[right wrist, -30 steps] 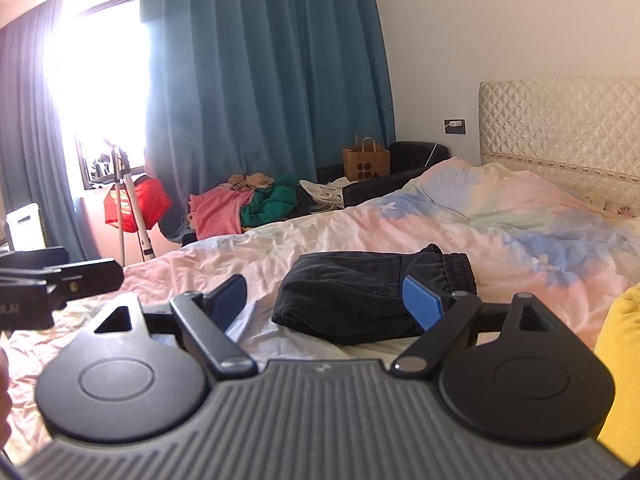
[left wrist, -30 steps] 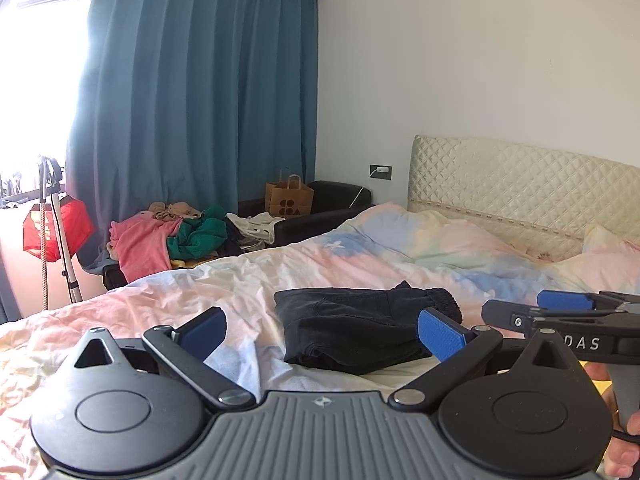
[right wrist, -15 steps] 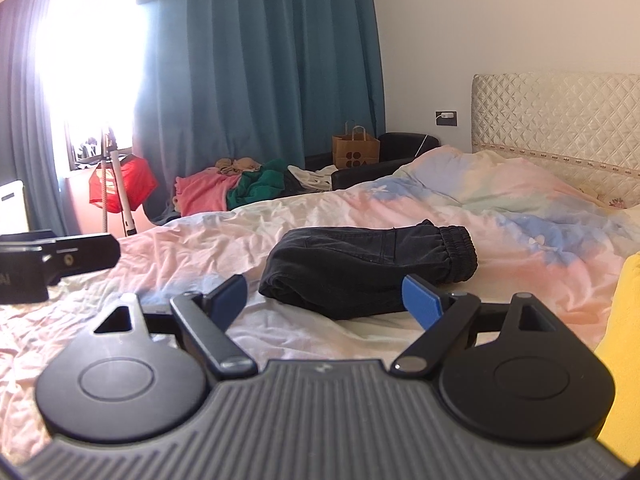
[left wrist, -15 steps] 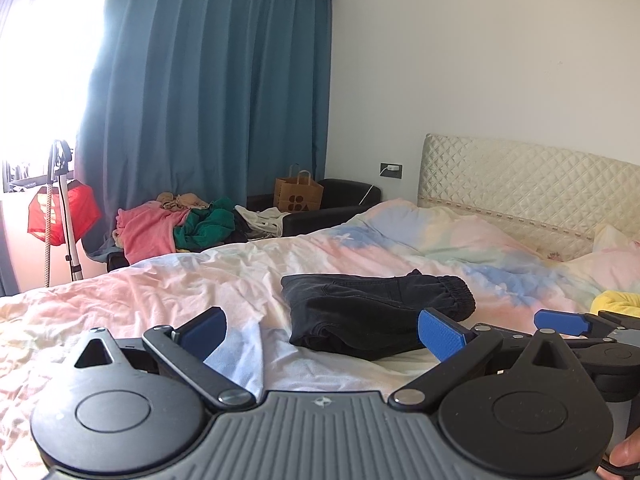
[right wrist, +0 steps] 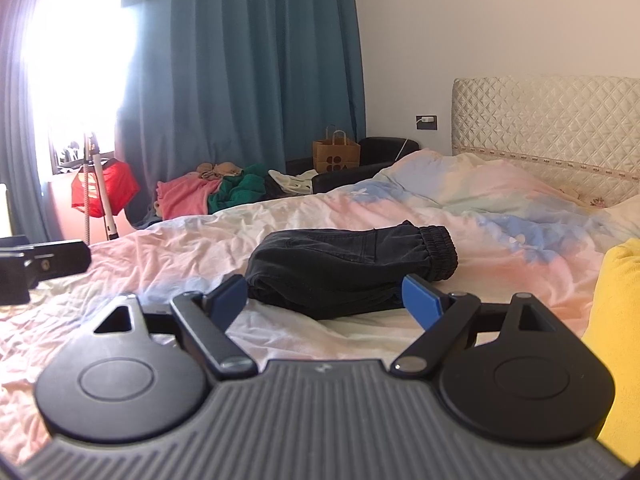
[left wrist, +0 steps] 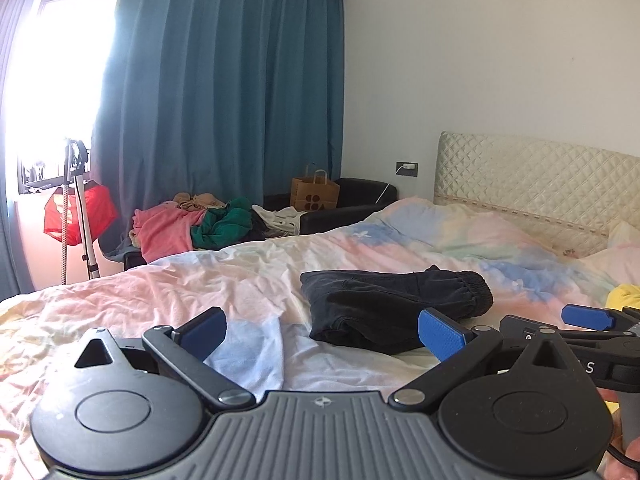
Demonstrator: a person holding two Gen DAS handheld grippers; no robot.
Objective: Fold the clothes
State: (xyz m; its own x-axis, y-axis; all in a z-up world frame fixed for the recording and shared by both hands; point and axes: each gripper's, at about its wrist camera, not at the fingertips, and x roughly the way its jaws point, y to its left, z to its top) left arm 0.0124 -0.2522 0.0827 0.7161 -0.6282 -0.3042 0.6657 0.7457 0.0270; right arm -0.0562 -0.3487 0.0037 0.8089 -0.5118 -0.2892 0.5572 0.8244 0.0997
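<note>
Folded black trousers point(left wrist: 384, 304) lie on the pastel bedspread point(left wrist: 248, 276), elastic waistband to the right; they also show in the right wrist view point(right wrist: 344, 268). My left gripper point(left wrist: 322, 332) is open and empty, held low just before the trousers. My right gripper point(right wrist: 325, 300) is open and empty, close in front of the trousers. A yellow garment point(right wrist: 616, 320) lies at the right, also seen small in the left wrist view point(left wrist: 624, 294). Each gripper shows at the edge of the other's view.
A pile of pink, green and white clothes point(left wrist: 208, 226) lies on a dark sofa beyond the bed, with a brown paper bag point(left wrist: 314, 194). A quilted headboard point(left wrist: 540, 188) stands at right. A stand with a red cloth point(left wrist: 78, 212) is by the window.
Both grippers have dropped lower and moved closer to the trousers, tilting up. The jaws stayed open. The trousers have not moved.
</note>
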